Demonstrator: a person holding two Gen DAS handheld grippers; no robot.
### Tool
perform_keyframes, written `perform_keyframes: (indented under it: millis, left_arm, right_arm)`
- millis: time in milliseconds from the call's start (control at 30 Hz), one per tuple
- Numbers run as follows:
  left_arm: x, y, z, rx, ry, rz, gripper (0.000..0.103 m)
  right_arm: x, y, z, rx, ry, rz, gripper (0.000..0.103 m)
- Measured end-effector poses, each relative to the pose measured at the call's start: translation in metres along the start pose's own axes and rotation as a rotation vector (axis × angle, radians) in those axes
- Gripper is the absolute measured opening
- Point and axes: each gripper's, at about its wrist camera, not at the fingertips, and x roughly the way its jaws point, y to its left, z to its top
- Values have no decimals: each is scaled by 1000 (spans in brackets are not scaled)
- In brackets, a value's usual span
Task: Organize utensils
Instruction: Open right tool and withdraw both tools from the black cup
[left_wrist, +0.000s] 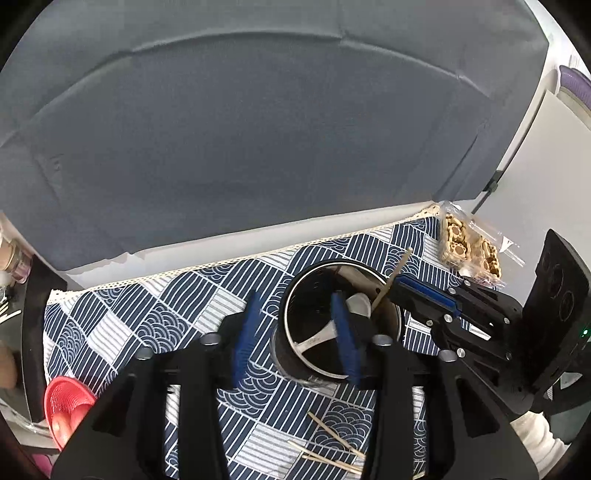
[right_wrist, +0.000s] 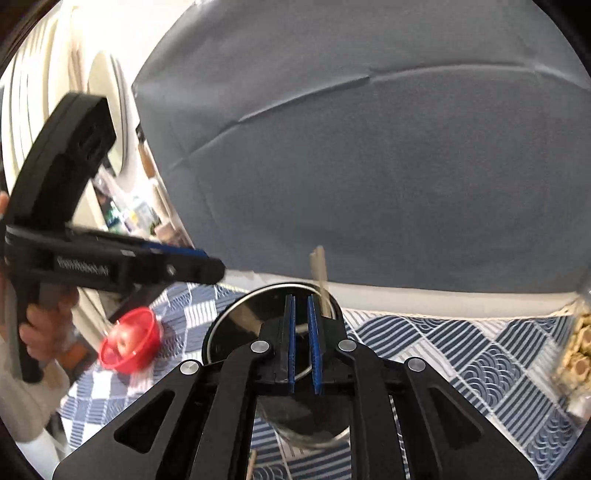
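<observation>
A round metal utensil holder (left_wrist: 338, 321) stands on the blue patterned tablecloth (left_wrist: 155, 317). It holds a white spoon (left_wrist: 356, 308) and a wooden stick (left_wrist: 393, 277). My left gripper (left_wrist: 297, 328) is open, its fingers straddling the holder's near left wall. My right gripper (right_wrist: 302, 321) is above the holder (right_wrist: 236, 328), its pads slightly apart and empty; the stick (right_wrist: 320, 273) leans just beside its right pad. It also shows in the left wrist view (left_wrist: 424, 295) at the holder's right rim. Several wooden sticks (left_wrist: 332, 446) lie on the cloth near me.
A red bowl (left_wrist: 64, 410) with something pale inside sits at the cloth's left, also in the right wrist view (right_wrist: 129, 341). A clear packet of cookies (left_wrist: 471, 251) lies at the far right. A grey backdrop (left_wrist: 258, 147) rises behind the table edge.
</observation>
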Motion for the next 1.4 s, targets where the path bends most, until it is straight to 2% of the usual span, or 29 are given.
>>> perform_keyframes:
  millis: [67,167,333,433,500,867,1033,1200,1400]
  left_arm:
    - [-9,4,-5,-11,-13,3,58]
    - [-21,11,-15,-24,-21,22,67]
    - [-34,21,-34,-57,-28,49,86]
    - [-39,26,-46,-73,-17,33,88]
    - [-43,28,-56,-71,-16,52,92]
    - [-46,31,-98,-78,21,52,96]
    - [-42,28,-112,-73,45,66,97]
    - [-37,24,-127,-83,70,75,97]
    - [-32,22,-141,-131,108,127,97]
  right_arm:
    - [-6,5,-2,-14,12,-12,13]
    - [-15,14,-4,-31,23,-27,33]
    - [-30,29,-10,-74,51,-51,50]
    - [-40,37,-14,-77,62,-61,56]
    - [-45,42,-17,-78,73,-73,61]
    - [-78,60,-48,-93,157,-193,78]
    - [-90,61,-59,-94,181,-219,84]
    - [-91,59,-66,-121,219,-222,86]
    - [-82,53,-71,-158,279,-171,86]
